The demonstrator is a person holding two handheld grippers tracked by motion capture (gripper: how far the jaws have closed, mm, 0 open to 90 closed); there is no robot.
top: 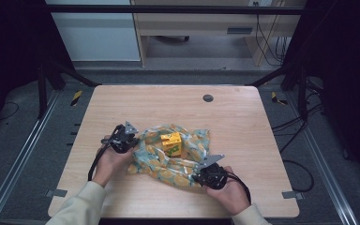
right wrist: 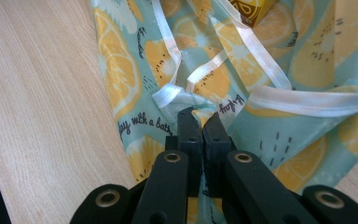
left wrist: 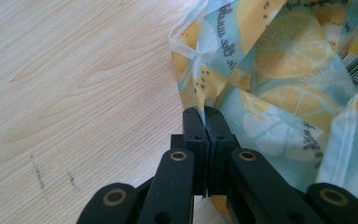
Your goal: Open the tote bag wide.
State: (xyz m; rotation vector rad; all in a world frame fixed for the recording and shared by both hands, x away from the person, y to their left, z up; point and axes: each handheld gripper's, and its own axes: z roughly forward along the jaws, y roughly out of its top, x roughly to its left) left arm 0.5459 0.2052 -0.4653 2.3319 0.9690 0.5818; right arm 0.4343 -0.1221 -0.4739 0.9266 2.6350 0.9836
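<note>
One lemon-print cloth (top: 168, 157) lies crumpled on the desk (top: 243, 122), one yellow carton (top: 171, 143) on it between two grippers; left gripper (left wrist: 204, 116) and right gripper (right wrist: 200, 119) fingers each clamped on an edge fold (white hem beside the right).

A light wooden surface (top: 243, 126) with a round grommet (top: 208, 98) near its far edge is set on grey carpeted floor (top: 33, 154). Metal rails (top: 14, 164) are laid along both sides. Beyond, a pale wooden desk (top: 192, 23) and a white panel (top: 98, 37) are seen, with cables (top: 267, 42) hung down; dark curtains (top: 9, 47) are drawn at either side.
</note>
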